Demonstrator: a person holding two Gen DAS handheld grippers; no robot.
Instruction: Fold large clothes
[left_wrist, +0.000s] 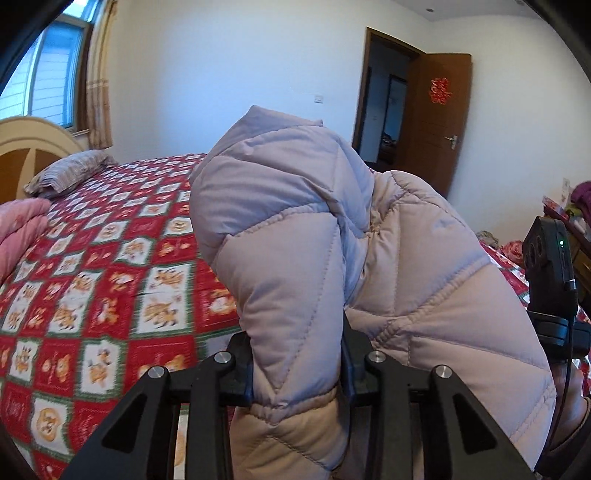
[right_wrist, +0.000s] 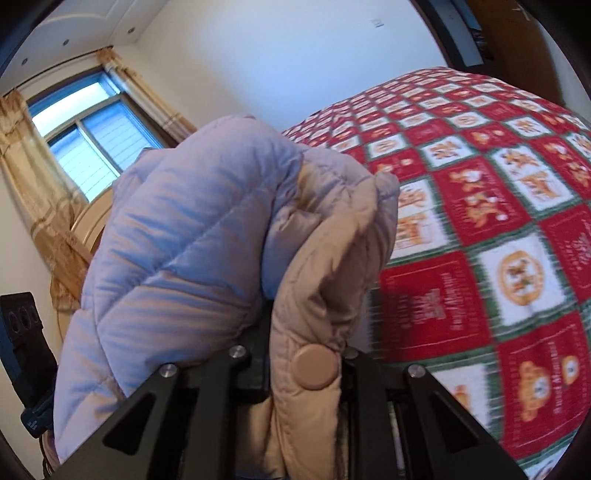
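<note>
Quilted lilac puffer jacket (left_wrist: 295, 229) held up over the bedspread (left_wrist: 110, 277) | left gripper (left_wrist: 297, 373) and right gripper (right_wrist: 303, 354) each pinch padded fabric | step: carrying | next, likely: lay flat on bed.

A red double-happiness sign (left_wrist: 438, 89) is seen stuck on the open wooden door (left_wrist: 439, 122). Writing on the red bedspread (right_wrist: 439, 306) squares is blurred and cannot be read.
</note>
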